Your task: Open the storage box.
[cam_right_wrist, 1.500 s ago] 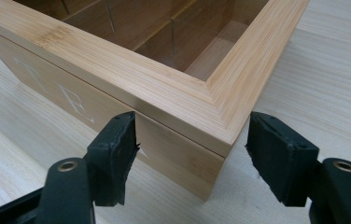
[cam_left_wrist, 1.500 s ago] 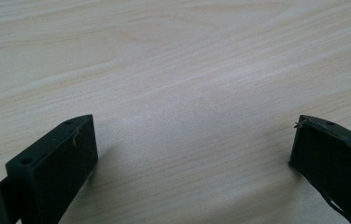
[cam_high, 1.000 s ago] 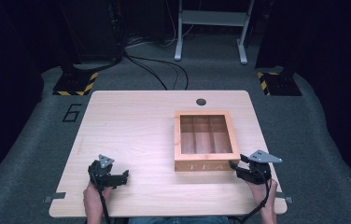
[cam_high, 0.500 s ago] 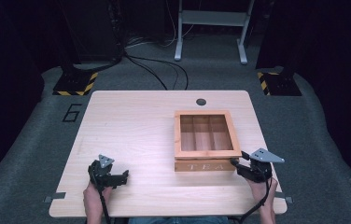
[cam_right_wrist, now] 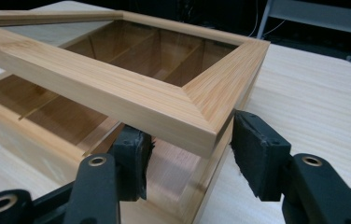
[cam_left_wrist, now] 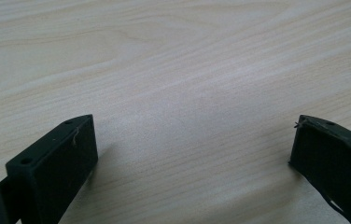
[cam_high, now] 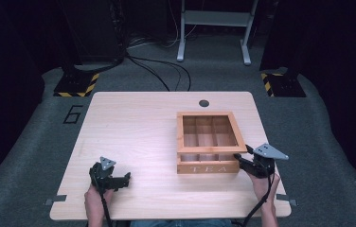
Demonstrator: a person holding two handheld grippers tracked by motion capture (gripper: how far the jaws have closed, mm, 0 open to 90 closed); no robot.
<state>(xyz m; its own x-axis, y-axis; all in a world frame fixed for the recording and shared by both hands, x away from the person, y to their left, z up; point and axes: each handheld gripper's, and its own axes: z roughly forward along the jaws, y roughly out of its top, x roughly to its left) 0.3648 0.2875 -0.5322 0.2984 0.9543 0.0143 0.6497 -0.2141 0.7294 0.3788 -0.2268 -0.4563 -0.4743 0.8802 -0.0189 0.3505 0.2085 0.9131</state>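
My right gripper sat at the near right corner of the wooden tea box, which stood on the right half of the table, its front face lettered TEA turned toward me. In the right gripper view the lid, a wooden frame around a clear pane, stood raised a little off the box body at that corner, with a gap under it through which I could see the dividers inside. My two right jaws stood either side of the lid's corner, one pad tucked beneath the frame over the box's interior, the other pad at the outer edge of the corner; they looked closed onto the frame, though I could not tell how firmly they pinched it. My left gripper rested low over the bare wood at the near left part of the table, well apart from the box, my left hand behind it. In the left gripper view its jaws stood wide apart with nothing but tabletop between them.
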